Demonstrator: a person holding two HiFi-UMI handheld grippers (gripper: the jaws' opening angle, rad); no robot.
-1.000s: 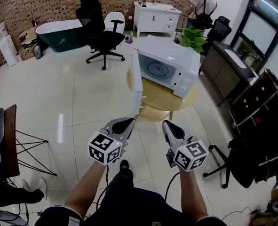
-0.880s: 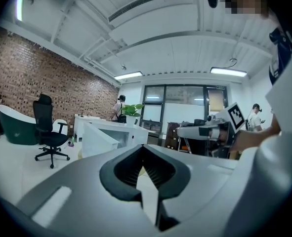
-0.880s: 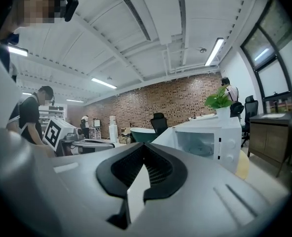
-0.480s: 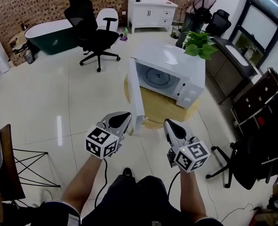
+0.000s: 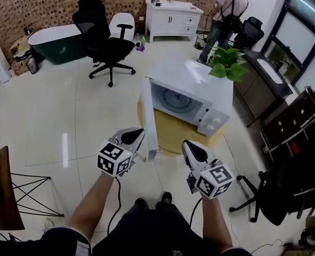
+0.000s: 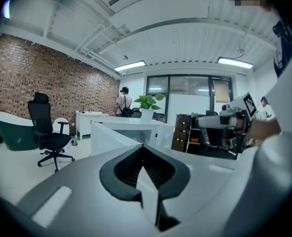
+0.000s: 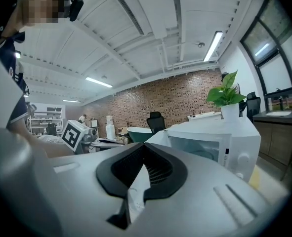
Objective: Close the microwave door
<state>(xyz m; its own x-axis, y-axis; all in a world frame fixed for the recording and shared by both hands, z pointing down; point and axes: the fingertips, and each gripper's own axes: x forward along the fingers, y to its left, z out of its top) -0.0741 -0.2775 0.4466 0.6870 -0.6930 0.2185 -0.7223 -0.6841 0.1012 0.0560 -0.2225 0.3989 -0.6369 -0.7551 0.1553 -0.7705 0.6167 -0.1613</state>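
2 claws up front, both pressed together, nothing between them. The left claw (image 5: 139,133) sits just left of the free edge of the microwave door (image 5: 149,116); I can't tell whether they touch. The right claw (image 5: 188,145) is to the right of that edge, apart from it, above the floor in front of the table (image 5: 174,133).

The door is wide open. It is hinged on the left side of the microwave (image 5: 197,84) and swung out toward the person, nearly edge-on in the head view, with the cavity and turntable exposed. The microwave stands on the round wooden table. A potted plant (image 5: 226,64) sits at its far right corner.

The left gripper view shows its tips meeting (image 6: 143,151), with the door panel (image 6: 111,135) straight ahead. The right gripper view shows the same closed state (image 7: 145,148), with the microwave at right (image 7: 220,147).

Further back are a black office chair (image 5: 101,33), a dark green bathtub (image 5: 56,40), a white cabinet (image 5: 173,16) and a person (image 5: 224,15) standing near it.
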